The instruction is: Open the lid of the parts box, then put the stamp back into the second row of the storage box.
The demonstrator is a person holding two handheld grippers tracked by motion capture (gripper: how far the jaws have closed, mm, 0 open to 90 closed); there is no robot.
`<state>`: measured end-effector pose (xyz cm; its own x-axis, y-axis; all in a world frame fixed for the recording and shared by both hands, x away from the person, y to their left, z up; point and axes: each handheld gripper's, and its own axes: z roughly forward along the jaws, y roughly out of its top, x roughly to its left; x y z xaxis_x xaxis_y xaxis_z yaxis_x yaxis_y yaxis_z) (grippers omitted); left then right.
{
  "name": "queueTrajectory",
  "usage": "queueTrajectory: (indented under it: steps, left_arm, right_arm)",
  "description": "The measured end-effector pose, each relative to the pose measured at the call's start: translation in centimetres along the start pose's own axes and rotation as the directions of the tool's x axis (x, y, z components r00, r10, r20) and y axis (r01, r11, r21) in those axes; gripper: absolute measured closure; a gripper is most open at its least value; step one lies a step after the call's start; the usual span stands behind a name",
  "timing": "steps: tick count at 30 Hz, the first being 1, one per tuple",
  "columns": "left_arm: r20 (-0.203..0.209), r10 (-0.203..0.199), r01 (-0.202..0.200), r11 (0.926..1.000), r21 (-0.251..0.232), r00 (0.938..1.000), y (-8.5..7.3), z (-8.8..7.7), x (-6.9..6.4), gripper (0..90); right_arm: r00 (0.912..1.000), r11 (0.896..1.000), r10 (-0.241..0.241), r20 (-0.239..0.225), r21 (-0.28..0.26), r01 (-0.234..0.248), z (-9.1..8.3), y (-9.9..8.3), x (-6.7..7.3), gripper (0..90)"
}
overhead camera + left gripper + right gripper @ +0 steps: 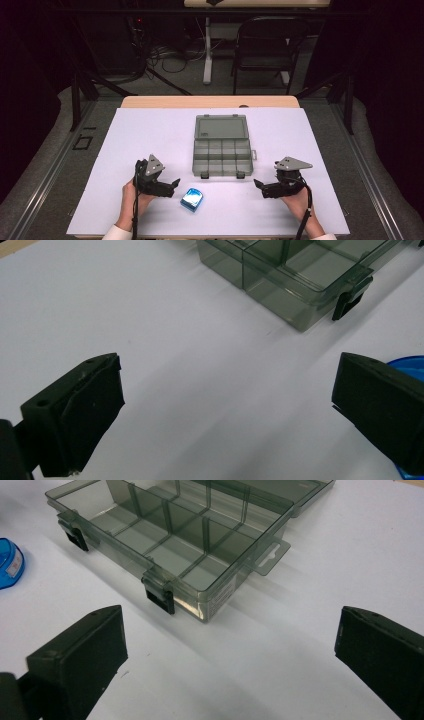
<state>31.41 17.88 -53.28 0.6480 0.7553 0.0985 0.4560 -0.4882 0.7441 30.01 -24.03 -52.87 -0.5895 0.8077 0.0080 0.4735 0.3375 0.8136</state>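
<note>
A smoky clear compartment box (222, 156) lies in the middle of the white table, its lid (221, 127) folded back flat behind it. Its compartments (165, 535) hold nothing. A small blue container (192, 199) rests in front of the box, nearer its left corner. My left gripper (173, 185) is open just left of the blue container, whose edge (407, 365) peeks past the right jaw. My right gripper (259, 186) is open too, at the box's front right, facing its two black latches (161, 598). Both hold nothing.
The white tabletop (150, 135) has bare room on both sides of the box. A dark folding chair (267, 45) and a table leg (207, 50) stand beyond the far edge, with cables on the floor.
</note>
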Motion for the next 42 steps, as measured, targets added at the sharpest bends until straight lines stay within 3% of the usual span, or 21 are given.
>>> queueTrajectory:
  steps: [17, 42]
  left_arm:
    - [-0.002, -0.018, 0.018, 0.9997, 0.016, 0.9998, -1.1, -1.4, -0.6, 0.3]
    - [-0.027, -0.036, 0.037, 0.9977, 0.056, 0.999, -0.3, -2.2, -1.9, 0.4]
  right_arm:
    - [0.9996, 1.0, -0.026, 0.006, -0.01, 0.026, -0.4, -0.6, 0.7, 0.0]
    - [0.9998, 1.0, -0.02, 0.001, -0.013, 0.02, -0.3, -0.6, 0.5, 0.0]
